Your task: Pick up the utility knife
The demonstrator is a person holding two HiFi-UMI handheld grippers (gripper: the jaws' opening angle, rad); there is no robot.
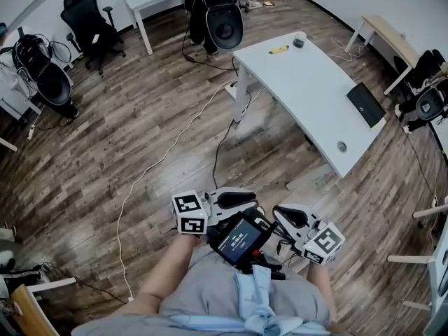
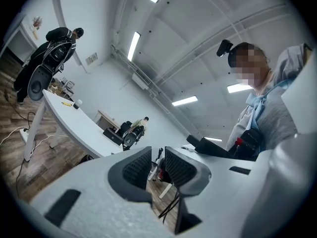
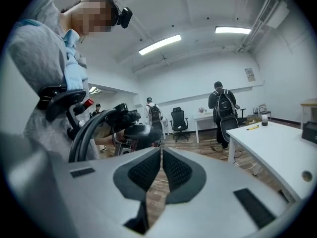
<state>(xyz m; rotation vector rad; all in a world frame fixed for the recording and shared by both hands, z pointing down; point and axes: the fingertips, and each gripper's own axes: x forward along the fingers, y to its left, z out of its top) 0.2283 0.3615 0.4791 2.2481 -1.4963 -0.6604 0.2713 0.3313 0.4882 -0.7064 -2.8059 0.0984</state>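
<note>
Lying on white table (image 1: 308,89), utility knife (image 1: 278,49) well apart from left tongs (image 1: 253,200) and right tongs (image 1: 276,211), both closed, empty.

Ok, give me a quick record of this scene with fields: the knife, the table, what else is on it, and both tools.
knife: yellow, at the table's far end, beside a cup, not held
table: white, on the wood floor
also on table: black flat item near the right edge
left tool: shut, empty, well short of the table
right tool: shut, empty, well short of the table
second person: stands beyond the table's far end
</note>
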